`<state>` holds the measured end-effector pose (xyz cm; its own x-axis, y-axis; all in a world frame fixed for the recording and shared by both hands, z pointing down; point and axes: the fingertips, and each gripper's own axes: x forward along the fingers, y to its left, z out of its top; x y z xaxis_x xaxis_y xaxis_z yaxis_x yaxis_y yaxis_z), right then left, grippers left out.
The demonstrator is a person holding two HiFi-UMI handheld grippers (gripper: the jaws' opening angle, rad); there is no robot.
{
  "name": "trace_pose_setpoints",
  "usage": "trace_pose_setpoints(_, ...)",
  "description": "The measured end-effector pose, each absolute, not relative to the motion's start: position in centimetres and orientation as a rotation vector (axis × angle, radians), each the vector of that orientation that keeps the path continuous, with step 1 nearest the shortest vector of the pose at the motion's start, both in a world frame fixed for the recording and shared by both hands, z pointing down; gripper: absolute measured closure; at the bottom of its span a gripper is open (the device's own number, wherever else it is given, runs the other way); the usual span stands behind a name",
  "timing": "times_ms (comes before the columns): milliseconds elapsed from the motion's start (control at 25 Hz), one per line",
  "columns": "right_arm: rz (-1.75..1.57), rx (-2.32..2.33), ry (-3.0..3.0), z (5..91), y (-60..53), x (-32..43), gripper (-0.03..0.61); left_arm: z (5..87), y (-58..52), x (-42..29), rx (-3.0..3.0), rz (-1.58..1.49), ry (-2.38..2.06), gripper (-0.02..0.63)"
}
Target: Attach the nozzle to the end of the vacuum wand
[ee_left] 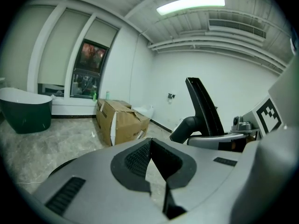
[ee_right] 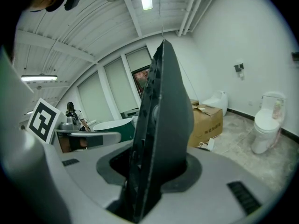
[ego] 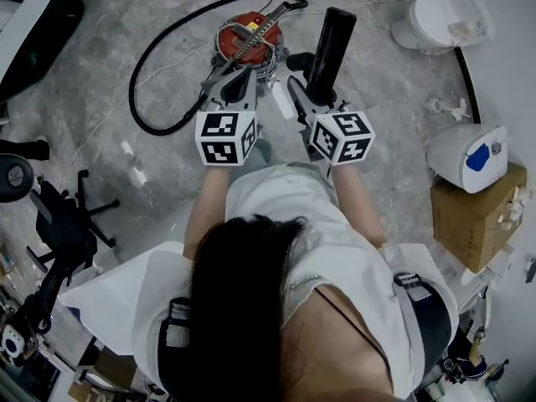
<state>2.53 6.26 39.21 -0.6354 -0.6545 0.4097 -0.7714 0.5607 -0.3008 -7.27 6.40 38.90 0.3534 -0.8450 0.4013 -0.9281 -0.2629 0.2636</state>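
From where I stand, a black hose [ego: 155, 90] loops out across the marble floor to the left of the red vacuum canister [ego: 249, 38]; everything else sits around that canister. On its near side, towards the person, the left gripper [ego: 239, 80] points at it with its tips close to the canister's edge; in the left gripper view its jaws [ee_left: 150, 157] are pressed fully together with nothing between them. Just right of the canister is the right gripper [ego: 311, 90]; its jaws stand partly apart and are clamped on the lower end of the black nozzle [ego: 331, 40], which stands up past the canister's right side, apart from it. The right gripper view shows the same hold, with the pads of the right gripper [ee_right: 154, 171] tight on both flanks of the nozzle [ee_right: 161, 115], whose narrow end rises towards the ceiling; the nozzle [ee_left: 203, 106] also shows at the right of the left gripper view. I cannot pick out the wand's end for certain. Well to the right of the canister stands a white toilet [ego: 440, 19]; right of the canister and nearer the person is a cardboard box [ego: 473, 216].
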Motion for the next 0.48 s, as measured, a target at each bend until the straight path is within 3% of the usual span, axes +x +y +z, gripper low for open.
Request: trace_pose_setpoints(480,0.668,1.276,-2.51,39.5,3.3,0.5,0.422,39.8,3.2,-9.0,2.241,0.301,-1.452,0.612)
